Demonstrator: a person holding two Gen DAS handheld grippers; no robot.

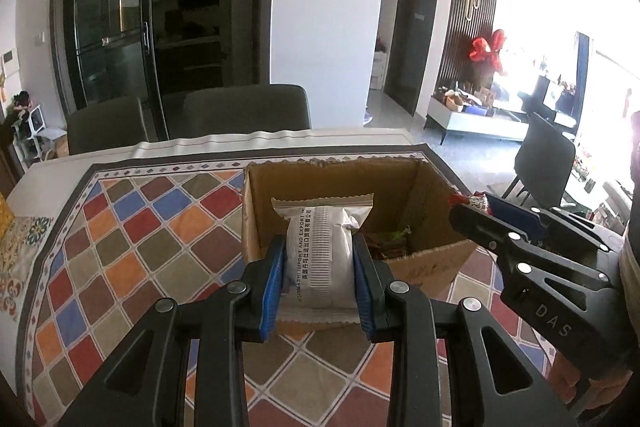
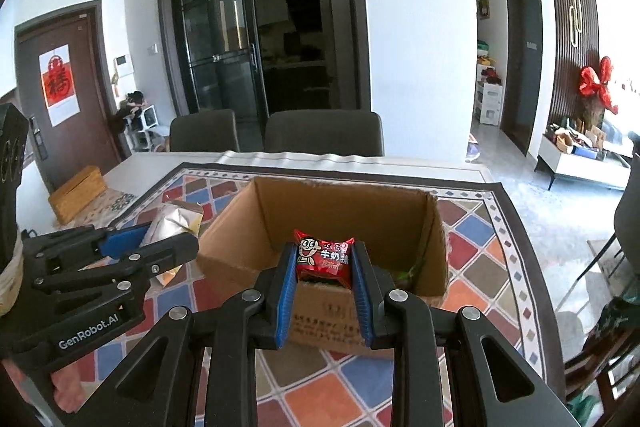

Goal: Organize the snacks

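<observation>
Blue-padded left gripper [image 1: 319,259] is clamped across a white snack packet [image 1: 320,247], long axis pointing away, toward the open cardboard box [image 1: 332,179] just ahead and below. Right gripper [image 2: 323,267] pinches a red candy packet [image 2: 323,259] over the box's near wall, seemingly nearer to dropping.

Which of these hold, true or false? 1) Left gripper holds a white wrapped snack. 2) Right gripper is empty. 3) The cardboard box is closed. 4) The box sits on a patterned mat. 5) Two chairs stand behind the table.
1) Left gripper clamps the white plastic-wrapped snack packet: true.
2) Right gripper is empty: false; it grips a small red candy packet.
3) The brown cardboard box is closed: false; its top is open.
4) The box sits on the multicoloured diamond-patterned mat: true.
5) Two dark chairs stand behind the table: true.
</observation>
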